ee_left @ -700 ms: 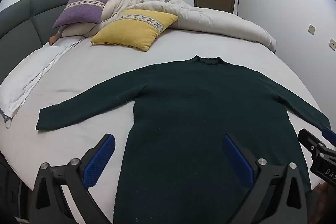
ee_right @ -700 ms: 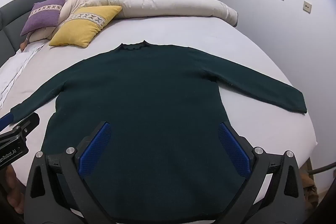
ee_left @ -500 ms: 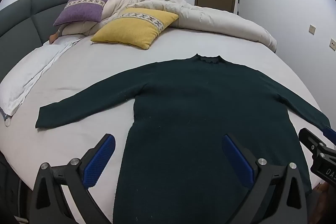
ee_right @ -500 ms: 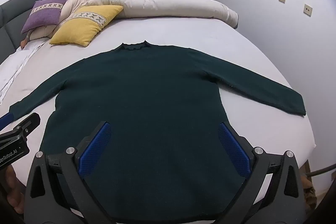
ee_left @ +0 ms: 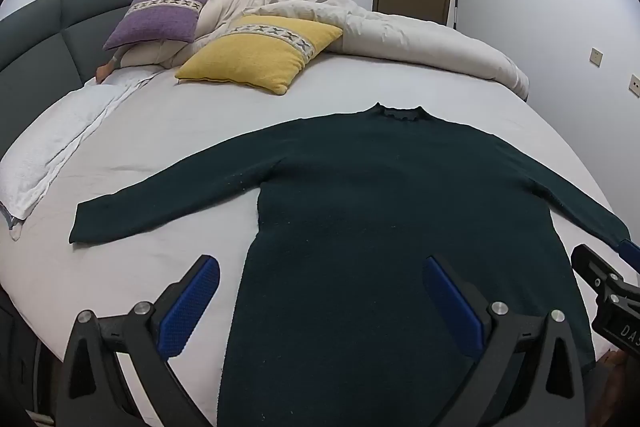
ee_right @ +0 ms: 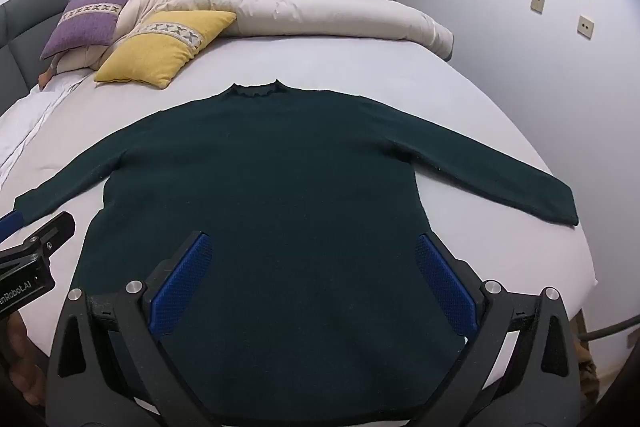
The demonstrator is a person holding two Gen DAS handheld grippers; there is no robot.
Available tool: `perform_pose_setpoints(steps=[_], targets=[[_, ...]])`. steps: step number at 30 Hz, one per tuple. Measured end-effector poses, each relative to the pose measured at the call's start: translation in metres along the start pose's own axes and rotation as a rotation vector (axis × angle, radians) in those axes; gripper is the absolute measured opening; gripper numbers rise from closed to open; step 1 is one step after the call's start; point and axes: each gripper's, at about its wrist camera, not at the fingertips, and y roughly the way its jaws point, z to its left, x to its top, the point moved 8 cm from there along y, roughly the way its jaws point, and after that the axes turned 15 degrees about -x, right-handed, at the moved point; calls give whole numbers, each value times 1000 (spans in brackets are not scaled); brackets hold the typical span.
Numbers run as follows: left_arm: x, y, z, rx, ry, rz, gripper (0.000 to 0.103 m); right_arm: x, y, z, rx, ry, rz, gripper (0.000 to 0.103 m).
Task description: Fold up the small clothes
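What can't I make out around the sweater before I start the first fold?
- Sweater hem: in both wrist views it lies behind the open right gripper or left gripper and the frame's bottom edge.
- Left cuff, right wrist view: hidden behind the left gripper's finger.
- Right cuff, left wrist view: hidden behind the right gripper's finger.

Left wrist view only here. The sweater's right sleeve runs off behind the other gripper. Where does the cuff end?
Observer: In the right wrist view the right cuff lies flat on the bed. It is near the edge and does not hang over, and the sleeve is straight.
Operator: Right gripper state? I only see one finger.
Observer: The right gripper has both pads wide apart over the sweater body, with nothing pinched.
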Motion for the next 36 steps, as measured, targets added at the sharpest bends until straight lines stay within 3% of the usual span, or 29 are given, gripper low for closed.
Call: perform_pose_setpoints(steps=[36], targets=[[-3,0,0,5,0,0,103,-3,0,2,-7,-5,-7,103]])
